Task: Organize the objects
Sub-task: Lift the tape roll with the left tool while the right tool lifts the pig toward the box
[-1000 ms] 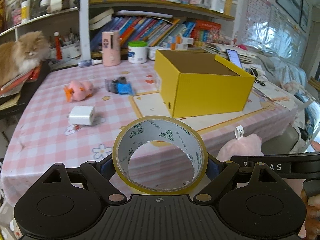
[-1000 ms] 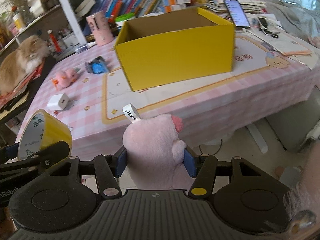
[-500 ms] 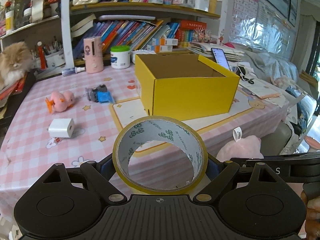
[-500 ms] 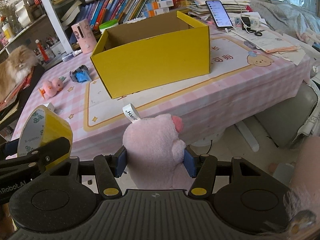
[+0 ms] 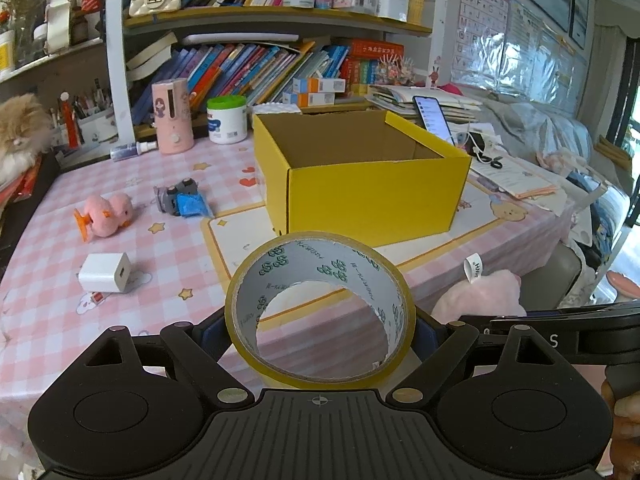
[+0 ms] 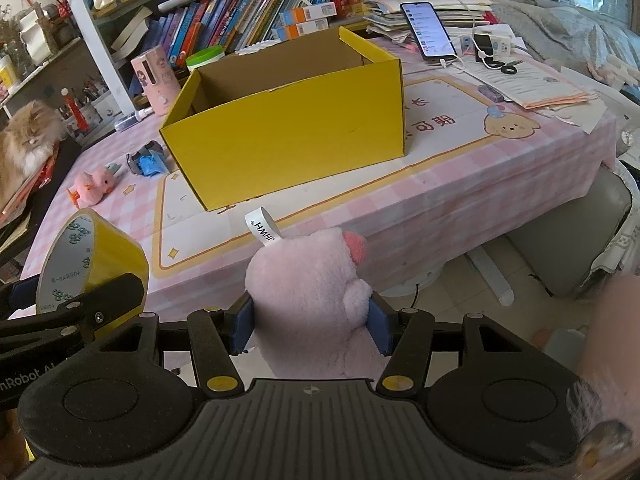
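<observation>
While the left gripper (image 5: 320,332) clamps a roll of tape (image 5: 320,312) across its outer rim, the roll stands on edge between the blue pads, held in the air just off the near edge of the table (image 5: 48,304). The roll is wide, with a yellowish translucent band and a pale grey inner core printed with green marks; the table edge shows through its hole. Just beside it, the right gripper (image 6: 312,322) squeezes a pink plush toy (image 6: 308,292) between its pads. The toy is soft and fuzzy, with a darker pink nub near its top and a white looped label (image 6: 262,226) sticking up from it.

Beyond both, on the pink checked cloth, a yellow cardboard box (image 6: 288,144) stands open, its brown inside bare as far as can be seen. Nothing lies between the held things and the box's near wall. To the box's left lie a small grey and blue toy (image 5: 182,198), a pink duck plush (image 5: 106,216) and a white charger cube (image 5: 106,278), each apart from the others. Behind the box stand a pink dispenser (image 5: 172,116) and a white jar with a green lid (image 5: 227,119), with a phone (image 6: 428,30) propped at the right. A fluffy cat (image 6: 24,140) rests at the far left, off the table.
</observation>
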